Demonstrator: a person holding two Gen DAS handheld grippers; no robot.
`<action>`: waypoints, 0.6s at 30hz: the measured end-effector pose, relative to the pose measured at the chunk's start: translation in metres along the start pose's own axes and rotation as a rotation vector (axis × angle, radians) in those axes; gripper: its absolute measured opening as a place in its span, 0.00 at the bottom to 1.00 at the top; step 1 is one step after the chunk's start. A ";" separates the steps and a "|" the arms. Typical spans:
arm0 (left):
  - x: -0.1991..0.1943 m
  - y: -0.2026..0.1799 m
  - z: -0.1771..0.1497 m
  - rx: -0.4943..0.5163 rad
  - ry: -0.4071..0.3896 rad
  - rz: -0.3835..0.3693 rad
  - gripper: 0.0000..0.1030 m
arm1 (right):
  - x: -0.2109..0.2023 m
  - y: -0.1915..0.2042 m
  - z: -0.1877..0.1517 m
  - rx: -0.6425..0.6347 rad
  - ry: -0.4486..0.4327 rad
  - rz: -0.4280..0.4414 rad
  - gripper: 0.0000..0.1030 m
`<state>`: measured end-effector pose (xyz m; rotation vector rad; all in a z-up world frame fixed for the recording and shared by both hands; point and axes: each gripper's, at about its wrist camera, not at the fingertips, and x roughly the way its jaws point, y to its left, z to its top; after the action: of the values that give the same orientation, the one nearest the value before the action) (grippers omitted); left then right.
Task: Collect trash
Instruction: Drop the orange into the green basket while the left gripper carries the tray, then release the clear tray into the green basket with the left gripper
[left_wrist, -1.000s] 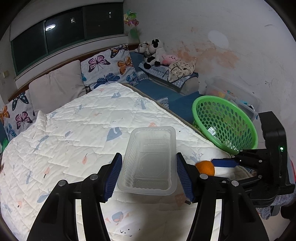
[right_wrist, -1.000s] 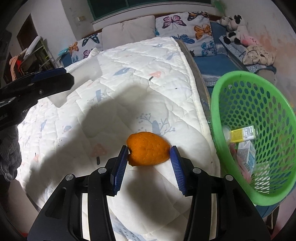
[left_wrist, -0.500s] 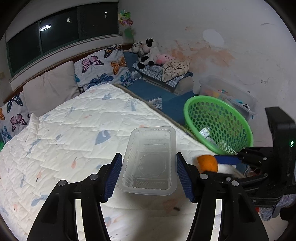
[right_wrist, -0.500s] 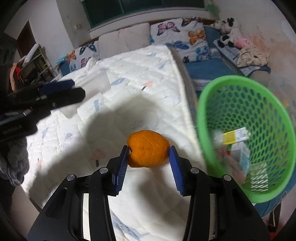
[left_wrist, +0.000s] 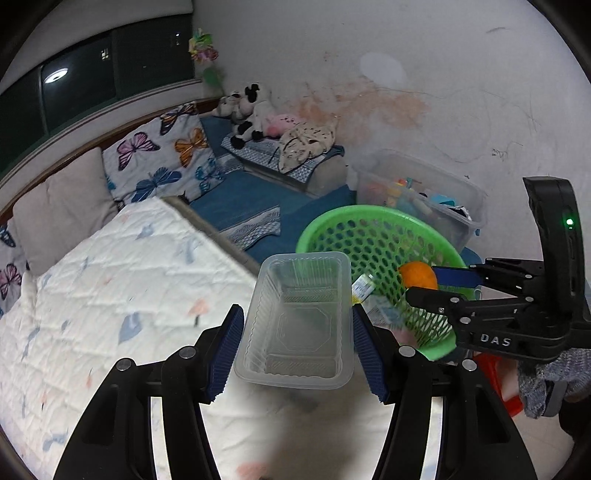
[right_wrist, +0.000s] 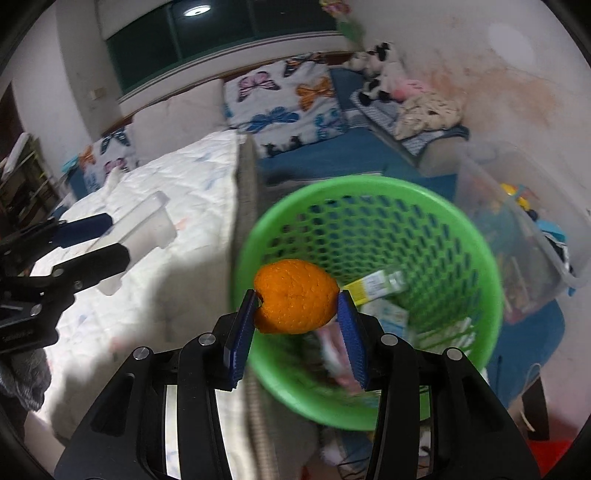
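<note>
Both claws carry something. Left gripper (left_wrist: 297, 347) has its blue ribbed pads pressed on the two long sides of a clear plastic tray (left_wrist: 299, 317), a thin rectangular container with fluted walls and an octagon moulded in its floor; it is held over the near edge of the bed (left_wrist: 110, 280), close to the basket. Right gripper (right_wrist: 295, 328) is closed on an orange peel (right_wrist: 293, 297), a rounded, pitted, bright shell with a notch on its left side, and its jaws have just eased a little wider while their pads stay on the peel. It hangs over the mouth of the green basket (right_wrist: 476, 251), a round plastic one with a smooth rim and walls full of holes, standing to the right of the bed. Inside lie small cartons (right_wrist: 373, 286) with yellow and white labels; their print is too blurred to read. On the black body of the right gripper, in the left wrist view, white letters read "DAS". The bed cover is white, quilted in diamonds, with small pale prints.
</note>
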<state>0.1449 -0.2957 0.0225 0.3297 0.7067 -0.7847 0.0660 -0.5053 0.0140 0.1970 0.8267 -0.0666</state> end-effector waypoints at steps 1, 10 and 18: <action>0.003 -0.003 0.003 -0.001 0.003 -0.006 0.55 | 0.001 -0.008 0.002 0.017 -0.001 -0.013 0.46; 0.039 -0.025 0.027 0.000 0.030 -0.018 0.56 | 0.000 -0.047 0.002 0.093 -0.014 -0.047 0.58; 0.057 -0.034 0.029 -0.036 0.053 -0.058 0.64 | -0.012 -0.058 -0.005 0.113 -0.039 -0.056 0.71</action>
<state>0.1612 -0.3634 0.0039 0.2990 0.7825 -0.8198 0.0469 -0.5615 0.0110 0.2778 0.7901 -0.1694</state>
